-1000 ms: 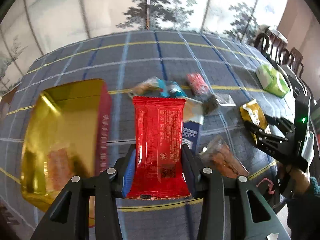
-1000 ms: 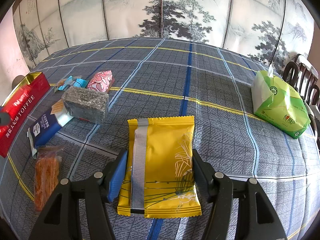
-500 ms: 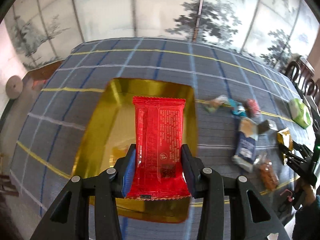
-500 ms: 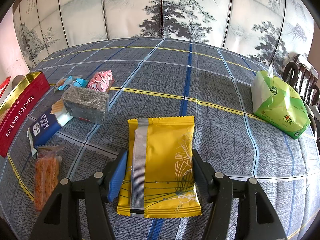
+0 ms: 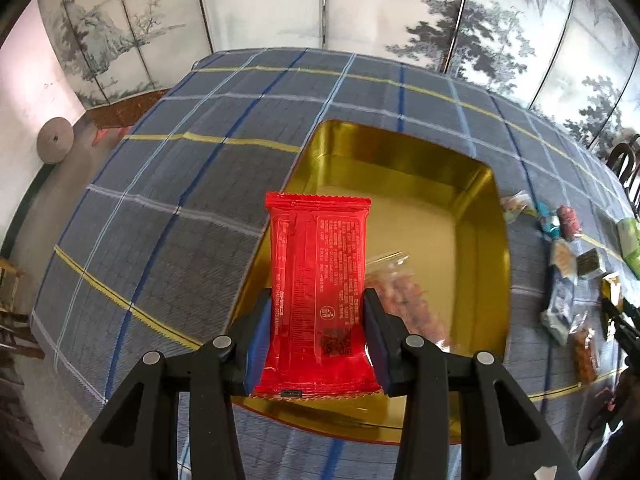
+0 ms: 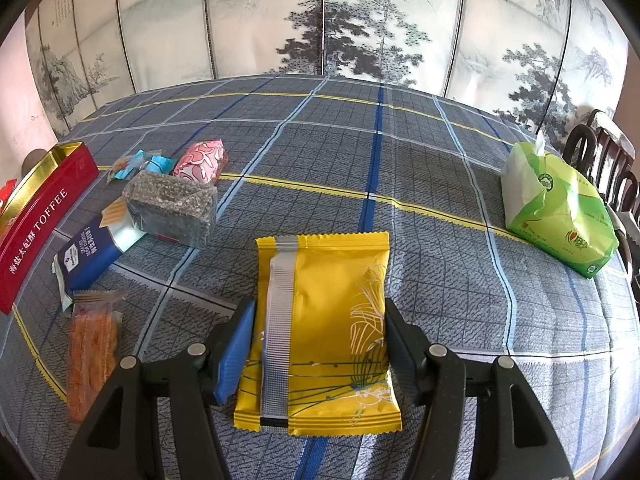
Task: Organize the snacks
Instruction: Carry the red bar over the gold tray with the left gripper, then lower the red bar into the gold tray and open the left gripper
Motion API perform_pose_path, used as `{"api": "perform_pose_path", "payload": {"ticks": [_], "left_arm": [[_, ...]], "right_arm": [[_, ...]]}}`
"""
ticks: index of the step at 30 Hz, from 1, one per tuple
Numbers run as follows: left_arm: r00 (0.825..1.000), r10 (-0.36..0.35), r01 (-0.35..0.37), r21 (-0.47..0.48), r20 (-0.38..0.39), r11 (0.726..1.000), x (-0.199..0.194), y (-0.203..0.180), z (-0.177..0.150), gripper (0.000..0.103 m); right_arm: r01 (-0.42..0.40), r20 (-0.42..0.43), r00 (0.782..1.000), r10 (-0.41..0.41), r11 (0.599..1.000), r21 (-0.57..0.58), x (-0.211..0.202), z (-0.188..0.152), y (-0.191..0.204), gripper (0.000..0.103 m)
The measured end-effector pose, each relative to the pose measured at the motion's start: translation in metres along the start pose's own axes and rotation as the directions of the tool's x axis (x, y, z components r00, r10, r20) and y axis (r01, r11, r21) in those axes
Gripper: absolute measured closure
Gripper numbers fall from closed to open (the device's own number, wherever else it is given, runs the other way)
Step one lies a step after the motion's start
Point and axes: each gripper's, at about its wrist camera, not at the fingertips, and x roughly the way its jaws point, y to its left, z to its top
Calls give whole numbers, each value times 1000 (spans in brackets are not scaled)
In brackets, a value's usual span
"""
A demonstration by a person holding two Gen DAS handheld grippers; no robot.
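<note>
My left gripper [image 5: 316, 320] is shut on a red snack packet [image 5: 318, 292], held upright over the near left corner of the open gold tin [image 5: 400, 160]. A clear bag of orange snacks [image 5: 404, 300] lies inside the tin. My right gripper [image 6: 316, 332] is shut on a yellow snack packet [image 6: 320, 320] above the tablecloth. In the right wrist view the tin's red side [image 6: 36, 224] reads TOFFEE at the far left. Loose snacks lie beside it: a grey block [image 6: 172, 208], a pink packet [image 6: 200, 160], a blue packet [image 6: 92, 252], an orange bag [image 6: 90, 344].
A green tissue pack [image 6: 560, 216] sits at the right of the table, with dark chair backs [image 6: 600, 156] behind it. The plaid tablecloth [image 6: 360, 140] covers a round table; its edge drops off at the left in the left wrist view. A painted folding screen stands behind.
My left gripper carried the red packet leftward from the loose snacks to above the gold tin, rolling as it went. The right gripper and yellow packet stayed still.
</note>
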Motion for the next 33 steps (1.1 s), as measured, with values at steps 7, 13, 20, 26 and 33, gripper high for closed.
{"api": "perform_pose_path", "payload": {"ticks": [7,13,20,26,33], "left_arm": [[1000,8,-7,42,-13,999,7,1,-8,64],[999,-11,14,64,-45,998,16,-2,-14,64],[998,-2,6,71,-55,997,21,1,-17,64],[999,9,-5,89,-52,996,23,0,-18,64],[998,10,-5,90,-55,996,23,0,-18,62]], "right_arm": [[20,-34,999,-20,1000,19,1,4,1,40],[34,-86,996,-31,999,35,4,12,0,40],[59,-151,987,-49,996,66,7,19,-2,40],[97,-169,982,-78,990,105,7,19,1,42],[128,-170,980,-103,981,144,5,17,6,42]]}}
